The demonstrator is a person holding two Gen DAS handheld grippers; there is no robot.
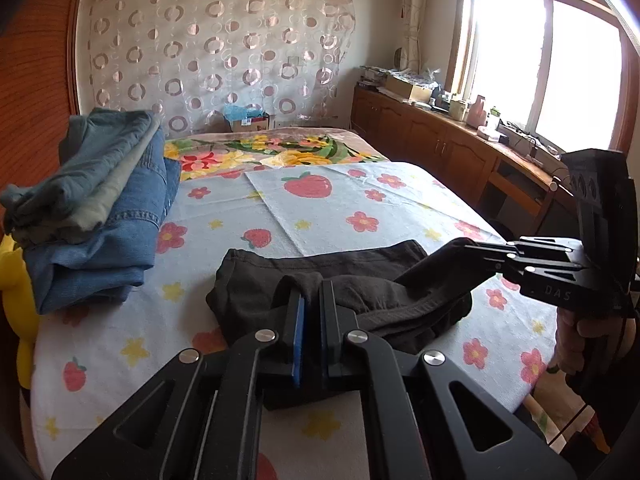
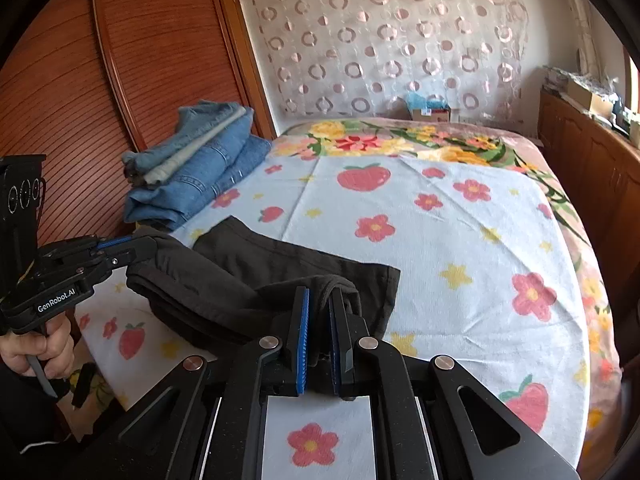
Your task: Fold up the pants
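Observation:
Dark brown pants (image 1: 360, 280) lie partly folded on the flower-print sheet (image 1: 360, 200) of the bed. My left gripper (image 1: 311, 292) is shut on a fold of the pants at their left end and lifts it a little. It also shows in the right wrist view (image 2: 136, 248), pinching that end. My right gripper (image 2: 319, 300) is shut on the pants (image 2: 260, 272) at their right end. It also shows in the left wrist view (image 1: 460, 246), gripping the raised cloth.
A stack of folded jeans (image 1: 100, 208) sits at the bed's left side, also in the right wrist view (image 2: 200, 160). A wooden sideboard (image 1: 440, 140) with clutter runs under the window on the right. A wooden wardrobe (image 2: 140, 60) stands on the left.

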